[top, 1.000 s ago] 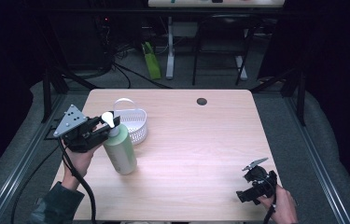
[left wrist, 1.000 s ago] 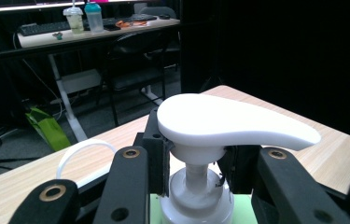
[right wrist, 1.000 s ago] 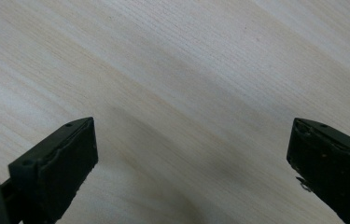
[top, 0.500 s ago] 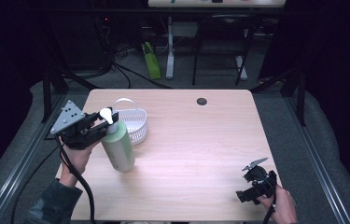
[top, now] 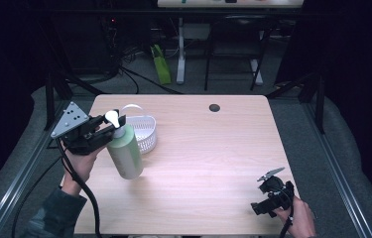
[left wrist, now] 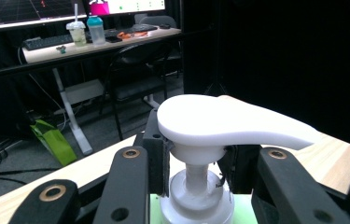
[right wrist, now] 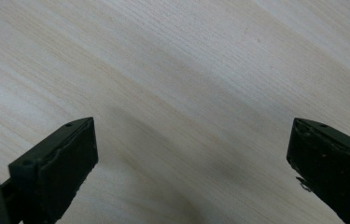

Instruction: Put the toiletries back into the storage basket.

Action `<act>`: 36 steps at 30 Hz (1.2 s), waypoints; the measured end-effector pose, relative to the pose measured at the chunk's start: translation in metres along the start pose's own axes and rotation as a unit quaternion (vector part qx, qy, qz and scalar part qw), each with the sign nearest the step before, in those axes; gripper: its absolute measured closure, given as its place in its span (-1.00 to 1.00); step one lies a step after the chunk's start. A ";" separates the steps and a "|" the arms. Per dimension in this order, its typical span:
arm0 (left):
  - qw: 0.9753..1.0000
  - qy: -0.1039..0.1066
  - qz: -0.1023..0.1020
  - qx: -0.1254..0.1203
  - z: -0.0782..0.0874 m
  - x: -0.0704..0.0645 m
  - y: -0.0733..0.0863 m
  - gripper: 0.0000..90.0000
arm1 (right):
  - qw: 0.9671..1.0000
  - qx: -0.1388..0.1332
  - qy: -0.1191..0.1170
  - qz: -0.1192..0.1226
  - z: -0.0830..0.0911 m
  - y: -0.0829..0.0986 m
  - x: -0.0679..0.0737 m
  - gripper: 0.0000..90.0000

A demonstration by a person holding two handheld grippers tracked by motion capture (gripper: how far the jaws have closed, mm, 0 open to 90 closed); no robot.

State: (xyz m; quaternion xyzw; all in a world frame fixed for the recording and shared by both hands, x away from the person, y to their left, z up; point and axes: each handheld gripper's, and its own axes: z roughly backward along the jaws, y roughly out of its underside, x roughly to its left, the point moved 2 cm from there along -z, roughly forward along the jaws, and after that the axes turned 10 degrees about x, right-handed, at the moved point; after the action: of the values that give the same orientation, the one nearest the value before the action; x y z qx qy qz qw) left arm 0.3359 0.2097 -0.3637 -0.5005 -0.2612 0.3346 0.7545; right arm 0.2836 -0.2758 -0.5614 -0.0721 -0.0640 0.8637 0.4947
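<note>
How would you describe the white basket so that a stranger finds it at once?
Look at the wooden table, at its far left part. Beside the tilted green pump bottle stands the white basket, small, round, with slotted walls and an arched handle; nothing else there is perforated.

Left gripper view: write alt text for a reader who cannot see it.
Two black jaws close on the neck of a green pump bottle, just under its white pump head, above a pale wood table. Behind, in a dim room, stand a chair and a desk with drinks.
</note>
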 end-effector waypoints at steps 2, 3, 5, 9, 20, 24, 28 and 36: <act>1.000 -0.001 -0.001 0.000 0.001 0.000 -0.002 0.48 | 1.000 0.000 0.000 0.000 0.000 0.000 0.000 -0.97; 1.000 0.000 -0.001 -0.002 0.001 0.000 -0.003 0.48 | 1.000 0.000 0.000 0.000 0.000 0.000 0.000 -0.97; 1.000 -0.002 -0.003 -0.002 0.002 0.001 -0.005 0.48 | 1.000 0.000 0.001 0.000 0.000 0.000 0.000 -0.97; 1.000 -0.004 -0.003 -0.004 0.002 0.002 -0.009 0.48 | 1.000 0.000 0.001 -0.001 0.000 0.000 0.000 -0.97; 1.000 -0.006 -0.001 -0.007 0.002 0.006 -0.016 0.48 | 1.000 0.001 0.004 0.003 0.000 0.000 0.000 -0.97; 1.000 -0.009 0.000 -0.010 0.003 0.008 -0.020 0.48 | 1.000 0.001 0.002 0.002 0.000 0.000 0.000 -0.97; 1.000 -0.011 -0.002 -0.013 0.004 0.009 -0.023 0.48 | 1.000 0.001 0.005 0.003 0.000 0.000 0.000 -0.97; 1.000 -0.014 -0.003 -0.016 0.003 0.012 -0.029 0.48 | 1.000 0.000 0.004 0.002 0.000 0.000 0.000 -0.97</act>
State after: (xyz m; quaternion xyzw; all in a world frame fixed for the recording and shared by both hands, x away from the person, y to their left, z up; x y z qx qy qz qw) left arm 0.3487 0.2124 -0.3354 -0.5068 -0.2784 0.3355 0.7437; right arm 0.2838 -0.2762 -0.5611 -0.0756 -0.0618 0.8644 0.4932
